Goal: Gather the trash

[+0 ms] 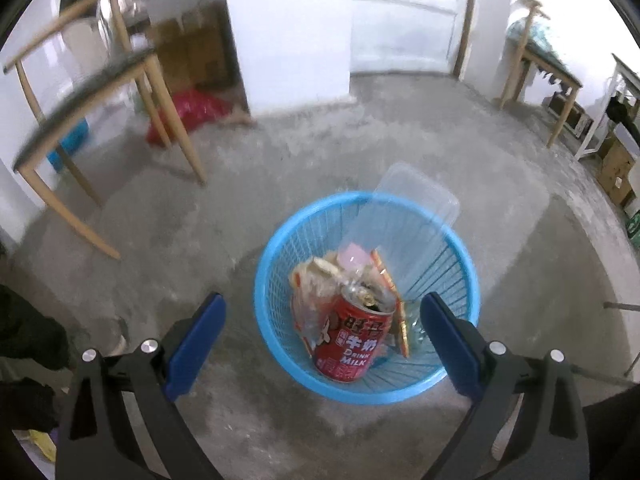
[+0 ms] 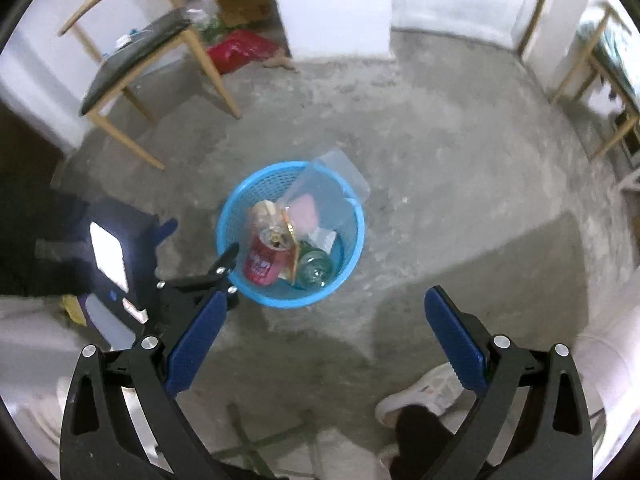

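The rough grey concrete floor (image 1: 360,132) fills most of both views, and on it stands the round blue plastic mesh basket (image 1: 276,240), the landmark here. Well beyond the basket and to its left stands a light wooden chair with a dark seat pad (image 1: 80,92), and behind that chair a crumpled red plastic bag (image 1: 196,110) lies on the floor against the white wall. Far to the right of the basket is a wooden-legged tabletop (image 1: 552,64) with a greenish cover. A clear rectangular plastic container (image 1: 416,200) leans inside the basket, its top edge poking out over the far rim. Lower in the basket lies a red drink can printed "Drink Milk" (image 1: 352,340), its opened top facing up, with crinkled clear and orange snack wrappers (image 1: 316,280) pressed beside it; the right wrist view adds a clear greenish glass jar (image 2: 316,266) at the basket's bottom, just right of the can. The left tongs (image 1: 322,336) hang over the near side of the basket, blue pads wide apart and holding nothing. The right tongs (image 2: 326,332) hover higher, short of the basket, likewise spread apart and empty. A white sneaker (image 2: 424,396) shows on the floor near the right tongs.
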`<state>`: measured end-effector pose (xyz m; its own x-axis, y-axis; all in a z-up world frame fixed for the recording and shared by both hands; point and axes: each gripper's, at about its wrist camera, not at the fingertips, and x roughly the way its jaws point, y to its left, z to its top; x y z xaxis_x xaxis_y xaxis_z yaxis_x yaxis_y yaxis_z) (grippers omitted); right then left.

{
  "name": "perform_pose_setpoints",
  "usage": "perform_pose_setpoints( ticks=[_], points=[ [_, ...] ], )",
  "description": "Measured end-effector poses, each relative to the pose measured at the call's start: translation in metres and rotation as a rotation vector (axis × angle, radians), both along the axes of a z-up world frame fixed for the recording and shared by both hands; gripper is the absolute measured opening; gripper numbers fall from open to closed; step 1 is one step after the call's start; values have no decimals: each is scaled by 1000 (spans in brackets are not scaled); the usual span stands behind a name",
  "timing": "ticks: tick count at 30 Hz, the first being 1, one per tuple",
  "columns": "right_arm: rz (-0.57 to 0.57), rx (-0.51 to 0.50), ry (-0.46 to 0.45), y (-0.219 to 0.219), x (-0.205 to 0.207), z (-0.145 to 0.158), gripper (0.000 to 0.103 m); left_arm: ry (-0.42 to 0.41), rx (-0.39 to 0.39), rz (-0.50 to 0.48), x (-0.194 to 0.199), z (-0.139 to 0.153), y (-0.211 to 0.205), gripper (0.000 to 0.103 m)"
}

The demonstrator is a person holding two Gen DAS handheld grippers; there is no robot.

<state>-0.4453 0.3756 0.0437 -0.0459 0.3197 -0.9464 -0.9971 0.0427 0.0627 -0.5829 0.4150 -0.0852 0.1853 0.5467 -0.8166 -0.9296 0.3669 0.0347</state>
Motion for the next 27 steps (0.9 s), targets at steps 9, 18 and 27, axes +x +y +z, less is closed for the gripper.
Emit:
perform_pose_setpoints(
  ticks=[9, 18, 27],
  points=[
    [-2, 291, 21, -14, -8, 21, 95, -92, 255, 150, -25, 54, -53, 98],
    [71, 105, -51, -3, -10, -20, 95, 32, -5, 179, -25, 10, -50, 98],
    [7, 49, -164, -19, -5, -27, 95, -3, -95, 167, 5, 23, -73, 98]
  ],
)
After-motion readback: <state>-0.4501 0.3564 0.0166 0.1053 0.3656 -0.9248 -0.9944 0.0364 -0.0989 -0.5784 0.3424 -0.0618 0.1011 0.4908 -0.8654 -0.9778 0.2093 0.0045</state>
